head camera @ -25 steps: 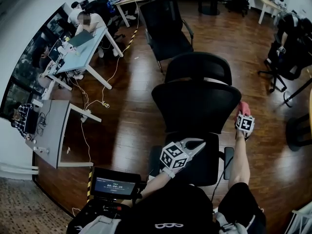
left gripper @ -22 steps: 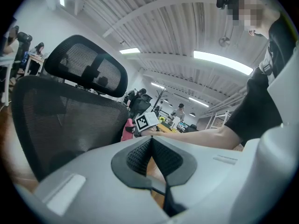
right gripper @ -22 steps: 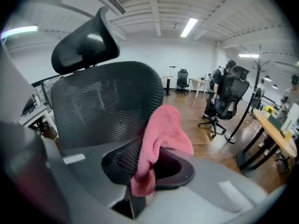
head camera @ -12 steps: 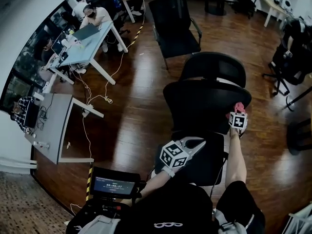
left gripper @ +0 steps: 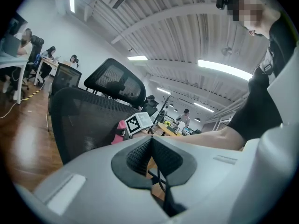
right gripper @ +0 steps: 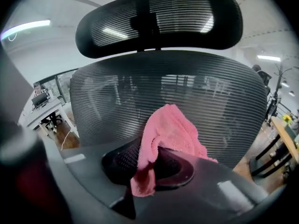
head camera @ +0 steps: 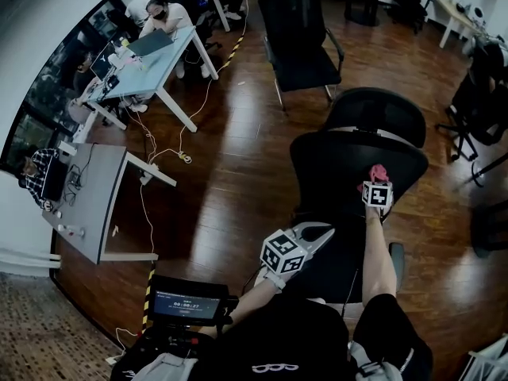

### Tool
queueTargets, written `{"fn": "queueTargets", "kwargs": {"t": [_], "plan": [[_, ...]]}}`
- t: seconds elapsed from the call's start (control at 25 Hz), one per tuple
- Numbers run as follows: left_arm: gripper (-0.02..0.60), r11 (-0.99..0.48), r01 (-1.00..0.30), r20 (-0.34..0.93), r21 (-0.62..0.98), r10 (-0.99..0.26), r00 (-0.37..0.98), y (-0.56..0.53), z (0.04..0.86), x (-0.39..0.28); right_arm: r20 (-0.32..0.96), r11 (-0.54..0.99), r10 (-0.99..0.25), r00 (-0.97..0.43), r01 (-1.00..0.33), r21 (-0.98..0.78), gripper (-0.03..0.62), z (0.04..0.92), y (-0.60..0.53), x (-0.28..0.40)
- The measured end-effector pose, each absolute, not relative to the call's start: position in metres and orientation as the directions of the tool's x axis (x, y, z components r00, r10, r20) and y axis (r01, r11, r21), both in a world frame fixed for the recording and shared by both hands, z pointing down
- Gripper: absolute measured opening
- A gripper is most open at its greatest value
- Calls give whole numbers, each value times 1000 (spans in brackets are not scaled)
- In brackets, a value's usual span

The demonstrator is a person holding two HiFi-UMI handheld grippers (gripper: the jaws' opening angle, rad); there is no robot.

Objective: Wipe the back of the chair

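Wood floor (head camera: 230, 173), ribbed mesh chair back (right gripper: 196, 97), fuzzy pink cloth (right gripper: 172, 129) in right claw (right gripper: 148, 159)

head view looks steeply down while both gripper views face the chair back (head camera: 337, 169)

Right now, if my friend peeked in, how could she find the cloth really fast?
Look for the big black mesh chair with a headrest, the one closest to us. Held up to its back is the right gripper, and the cloth is pinched in its jaws. It is fluffy and pink, the only bright thing against all that black mesh.
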State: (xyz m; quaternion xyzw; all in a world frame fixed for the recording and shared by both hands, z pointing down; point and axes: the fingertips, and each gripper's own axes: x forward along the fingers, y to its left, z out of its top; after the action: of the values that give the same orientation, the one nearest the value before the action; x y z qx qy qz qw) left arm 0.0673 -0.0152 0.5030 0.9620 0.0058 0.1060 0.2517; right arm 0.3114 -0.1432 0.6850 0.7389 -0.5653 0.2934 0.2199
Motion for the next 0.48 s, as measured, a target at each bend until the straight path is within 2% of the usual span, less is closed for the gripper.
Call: {"fn": "queueTargets", "kwargs": {"t": [0.48], "plan": [[-8,-866,-91,191,492,5,982,-53,506,6,676,-102,-735,53,-994,-33,57,691,-212,181]]}}
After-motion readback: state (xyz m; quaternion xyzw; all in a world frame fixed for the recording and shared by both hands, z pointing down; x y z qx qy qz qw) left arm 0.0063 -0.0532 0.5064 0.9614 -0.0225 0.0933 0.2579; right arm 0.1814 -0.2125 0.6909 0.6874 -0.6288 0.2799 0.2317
